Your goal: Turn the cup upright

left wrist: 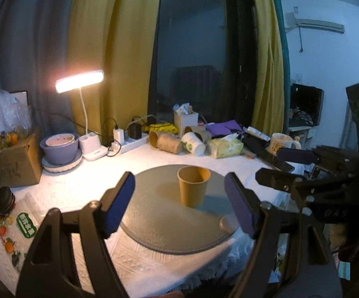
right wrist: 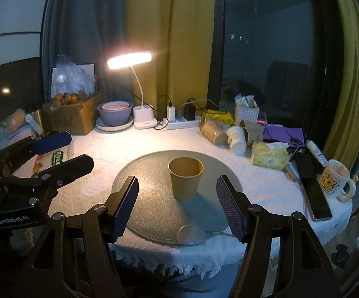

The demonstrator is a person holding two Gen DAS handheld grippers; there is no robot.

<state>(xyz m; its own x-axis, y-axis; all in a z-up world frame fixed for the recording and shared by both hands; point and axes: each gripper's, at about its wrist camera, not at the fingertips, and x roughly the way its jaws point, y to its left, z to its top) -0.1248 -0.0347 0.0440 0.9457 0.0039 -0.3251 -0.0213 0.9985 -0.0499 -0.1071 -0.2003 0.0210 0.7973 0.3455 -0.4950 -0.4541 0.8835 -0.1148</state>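
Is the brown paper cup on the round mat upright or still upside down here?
Upright. The brown paper cup stands on its narrow base on the round mat, its wide open rim facing up and the inside visible. Neither tool touches it.

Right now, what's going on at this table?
A person holds a claw in each hand, both aimed at a brown paper cup that stands upright, mouth up, on a round grey mat. The left claw and the right claw are both open and short of the cup, touching nothing. By how things lie, the flip looks done. A lit desk lamp shines from behind.
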